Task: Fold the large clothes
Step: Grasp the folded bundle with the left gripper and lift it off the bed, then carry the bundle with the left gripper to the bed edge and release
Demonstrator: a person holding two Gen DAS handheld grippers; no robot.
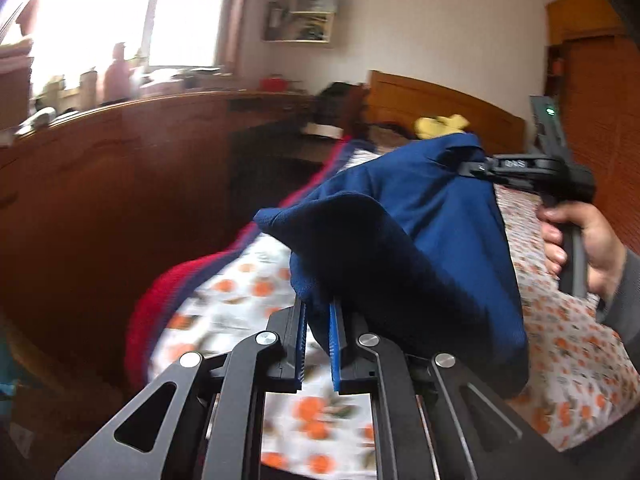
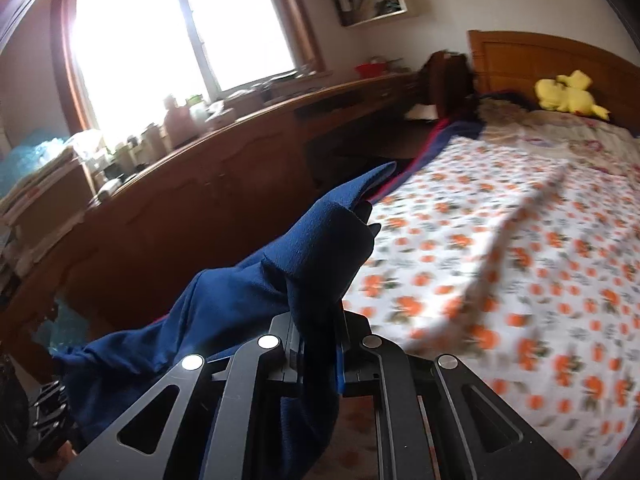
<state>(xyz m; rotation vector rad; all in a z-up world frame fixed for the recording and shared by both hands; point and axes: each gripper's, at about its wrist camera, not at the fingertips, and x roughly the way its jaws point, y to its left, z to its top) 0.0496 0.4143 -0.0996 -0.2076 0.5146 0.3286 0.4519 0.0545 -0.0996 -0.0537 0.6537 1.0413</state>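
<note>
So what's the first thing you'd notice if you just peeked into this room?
The big dark blue cloth garment, held up over the bed between both grippers: the left gripper pinches one edge, the right gripper another. Below it spreads the white bedsheet with orange flowers, and a yellow plush toy sits near the wooden headboard.

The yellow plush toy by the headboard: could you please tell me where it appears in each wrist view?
Left wrist view: the yellow plush toy sits right of centre, upper half, just above the blue garment.
Right wrist view: the toy lies at upper right on the bed.
Shared landmark: the wooden headboard directly behind it.
</note>
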